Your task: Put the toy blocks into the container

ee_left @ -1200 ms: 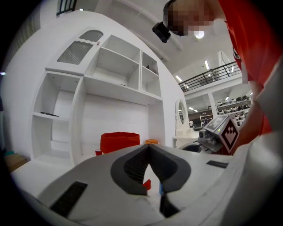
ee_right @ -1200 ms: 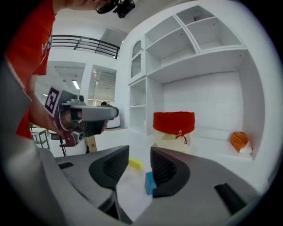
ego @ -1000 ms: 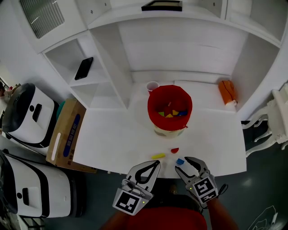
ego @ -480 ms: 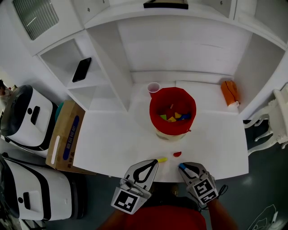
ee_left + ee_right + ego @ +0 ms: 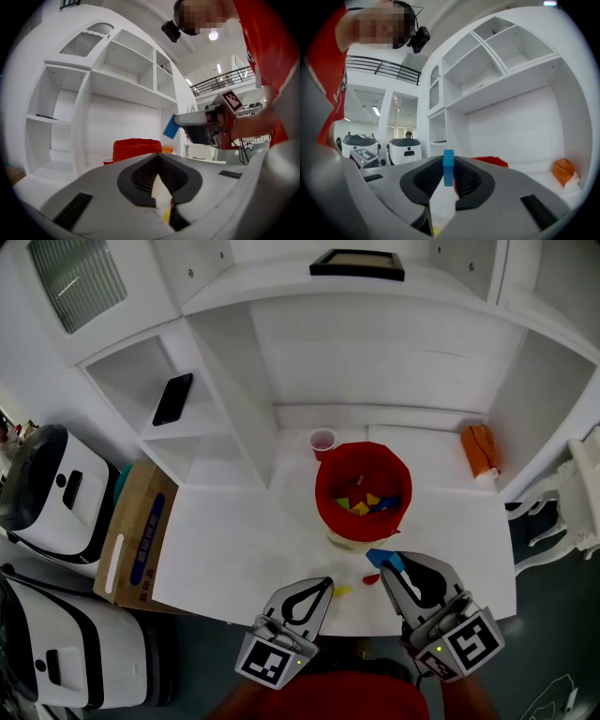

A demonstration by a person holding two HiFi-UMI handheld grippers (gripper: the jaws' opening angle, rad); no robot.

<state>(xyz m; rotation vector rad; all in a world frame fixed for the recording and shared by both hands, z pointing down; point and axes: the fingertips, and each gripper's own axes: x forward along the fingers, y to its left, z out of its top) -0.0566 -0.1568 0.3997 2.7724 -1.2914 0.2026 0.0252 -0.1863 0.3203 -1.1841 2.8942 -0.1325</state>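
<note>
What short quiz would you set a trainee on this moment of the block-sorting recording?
1. What is between the jaws of the right gripper? A a phone, B a blue block, C a cup.
2. True or false: the jaws of the left gripper stand wide apart.
3. How many blocks lie on the table in front of the red container?

Key: 1 B. 2 False: they are shut, with nothing in them. 3 Two: a yellow block and a red block.
</note>
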